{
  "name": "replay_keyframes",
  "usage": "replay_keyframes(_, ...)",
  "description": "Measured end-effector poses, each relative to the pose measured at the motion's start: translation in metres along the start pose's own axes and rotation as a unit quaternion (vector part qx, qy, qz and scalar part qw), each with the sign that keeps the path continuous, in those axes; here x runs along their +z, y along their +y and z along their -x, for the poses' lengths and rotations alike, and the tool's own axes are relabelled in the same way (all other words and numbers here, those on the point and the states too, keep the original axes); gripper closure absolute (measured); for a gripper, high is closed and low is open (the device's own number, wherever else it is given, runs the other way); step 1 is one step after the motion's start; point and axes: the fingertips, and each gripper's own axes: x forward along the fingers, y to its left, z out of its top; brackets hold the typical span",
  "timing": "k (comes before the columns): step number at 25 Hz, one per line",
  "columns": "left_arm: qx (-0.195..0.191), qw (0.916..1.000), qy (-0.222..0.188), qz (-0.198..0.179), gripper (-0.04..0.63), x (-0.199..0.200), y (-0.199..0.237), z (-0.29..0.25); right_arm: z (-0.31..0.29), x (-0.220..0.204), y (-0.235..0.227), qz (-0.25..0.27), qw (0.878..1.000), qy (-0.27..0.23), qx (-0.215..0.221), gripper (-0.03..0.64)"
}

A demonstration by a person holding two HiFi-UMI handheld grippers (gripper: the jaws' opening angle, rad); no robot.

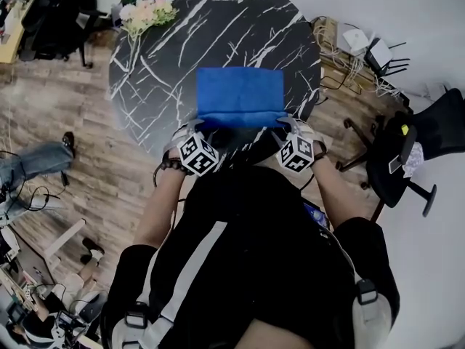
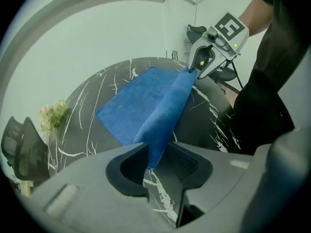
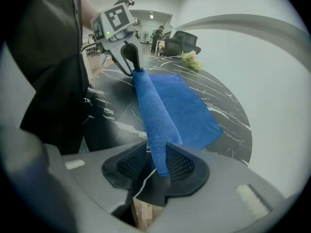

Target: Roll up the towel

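A blue towel (image 1: 240,97) lies flat on the round black marble table (image 1: 167,64), near its front edge. Its near edge is lifted off the top and stretched into a fold between my two grippers. My left gripper (image 1: 197,126) is shut on the near left corner; in the left gripper view the cloth (image 2: 146,106) runs down between the pads (image 2: 156,159). At the near right corner my right gripper (image 1: 285,124) is shut on the towel (image 3: 180,106) as well, the fabric pinched at its tips (image 3: 156,161). Each gripper view shows the other gripper at the fold's far end.
A bunch of pale flowers (image 1: 147,11) lies at the table's far left rim. A black office chair (image 1: 407,151) stands right of the table, another (image 1: 54,13) at the far left. Cables and white boxes (image 1: 356,46) sit on the floor at the right.
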Motion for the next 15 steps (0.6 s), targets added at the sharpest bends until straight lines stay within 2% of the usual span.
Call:
replay_keyframes(10, -0.001, 1.0, 0.009, 0.004, 0.465, 0.011, 0.027, -0.011, -0.005, 0.006, -0.033, -0.05, 0.999, -0.01, -0.002, 0.491)
replay_keyframes(15, -0.01, 0.9996, 0.01, 0.023, 0.464, 0.015, 0.039, -0.013, -0.006, 0.011, -0.047, -0.064, 0.998, -0.014, 0.003, 0.491)
